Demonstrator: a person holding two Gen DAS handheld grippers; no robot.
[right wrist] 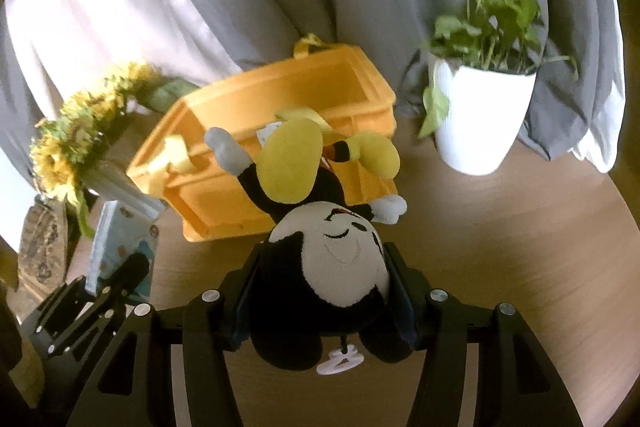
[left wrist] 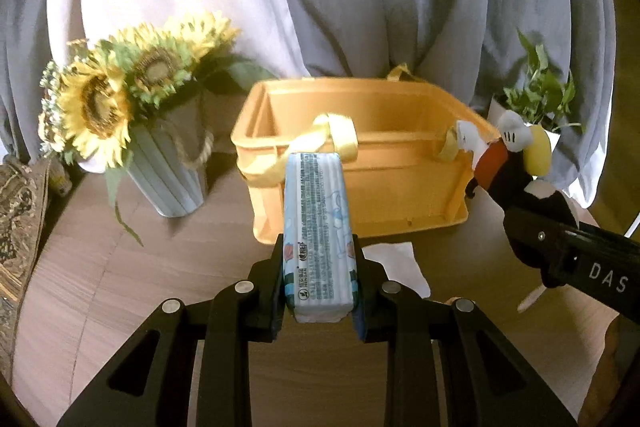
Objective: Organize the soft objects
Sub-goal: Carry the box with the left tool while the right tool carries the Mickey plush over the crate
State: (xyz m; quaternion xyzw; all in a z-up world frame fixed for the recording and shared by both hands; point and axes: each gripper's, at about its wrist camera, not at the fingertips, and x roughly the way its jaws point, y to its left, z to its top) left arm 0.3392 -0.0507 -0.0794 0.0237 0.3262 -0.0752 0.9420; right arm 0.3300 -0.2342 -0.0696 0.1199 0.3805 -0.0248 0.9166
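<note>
Both grippers loaded, held in front of the yellow bin (left wrist: 360, 155).

Your left gripper (left wrist: 319, 291) has its jaws closed on the sides of a tissue pack (left wrist: 318, 227), which stands on edge and points toward the bin's near wall. Your right gripper (right wrist: 325, 299) clamps the head of a mouse plush toy (right wrist: 320, 227), hanging upside down with its yellow feet up against the bin's rim. A sunflower vase (left wrist: 168, 163) stands left of the bin, a potted plant (right wrist: 480, 115) right, all on the wooden table (left wrist: 140, 267).
</note>
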